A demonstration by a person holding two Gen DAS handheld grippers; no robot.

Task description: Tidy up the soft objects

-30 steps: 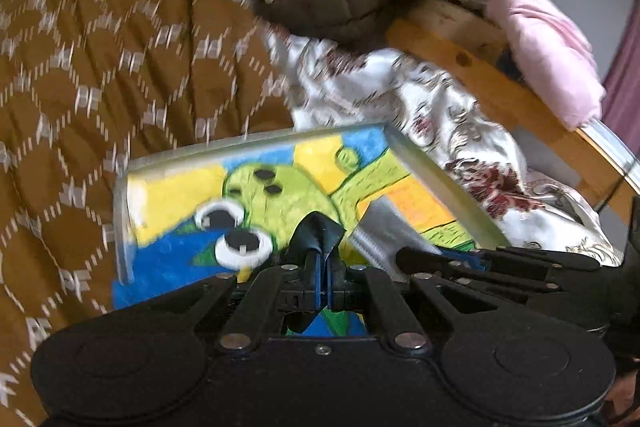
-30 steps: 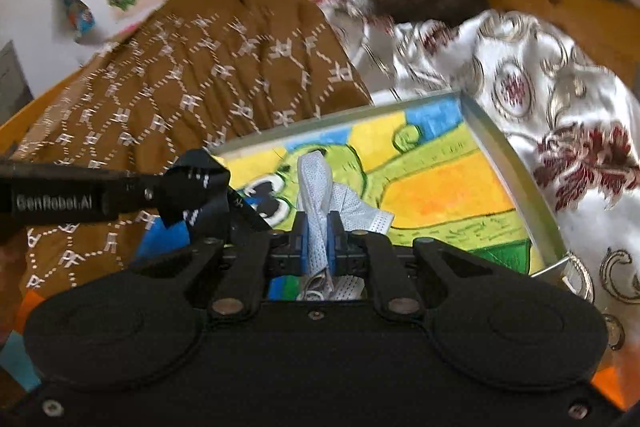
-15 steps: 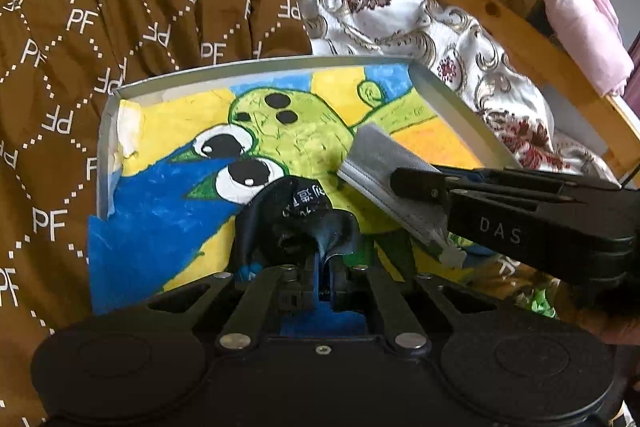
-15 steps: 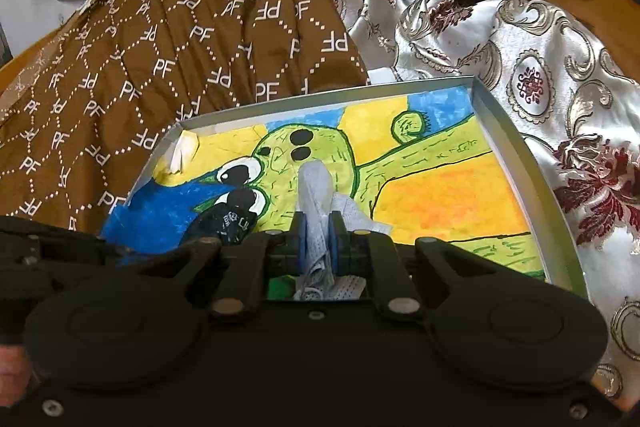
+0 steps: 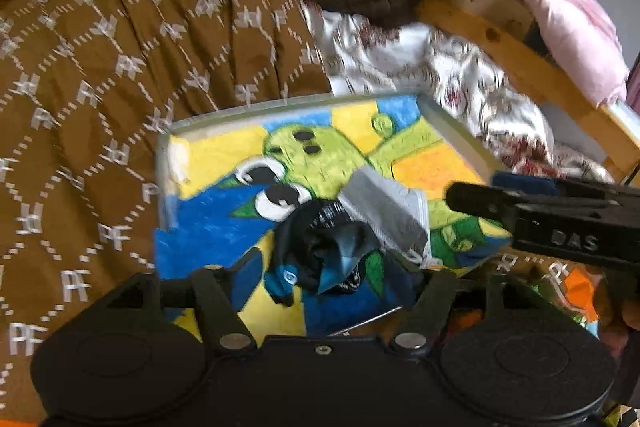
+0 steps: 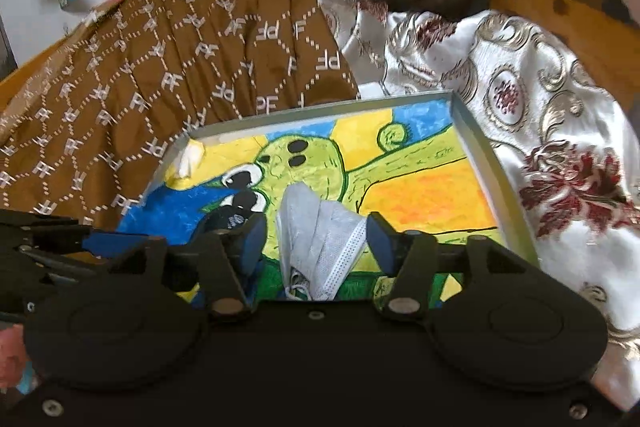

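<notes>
On the bed, a tray (image 6: pixel 496 183) with a painted green cartoon figure on its floor lies against a brown quilt (image 6: pixel 168 59) to the left and a white floral cloth (image 6: pixel 560 131) to the right. Two soft things rest near its close edge: a grey mask (image 6: pixel 320 239), folded and lying between the right gripper's (image 6: pixel 316 239) spread fingers, and just left of it a crumpled black cloth (image 5: pixel 320 247), which lies between the wide-open fingers of the left gripper (image 5: pixel 332 279). Neither gripper pinches anything; both items look released onto the tray, touching or nearly touching each other. The step in hand appears to be letting go and drawing clear. To do it well, each gripper should back straight away along its own axis with the fingers kept apart, so no pad drags an ear loop or a fold of cloth out over the near edge. The mask's loop hangs close to the right gripper's body, so that side merits the slower retreat.
</notes>
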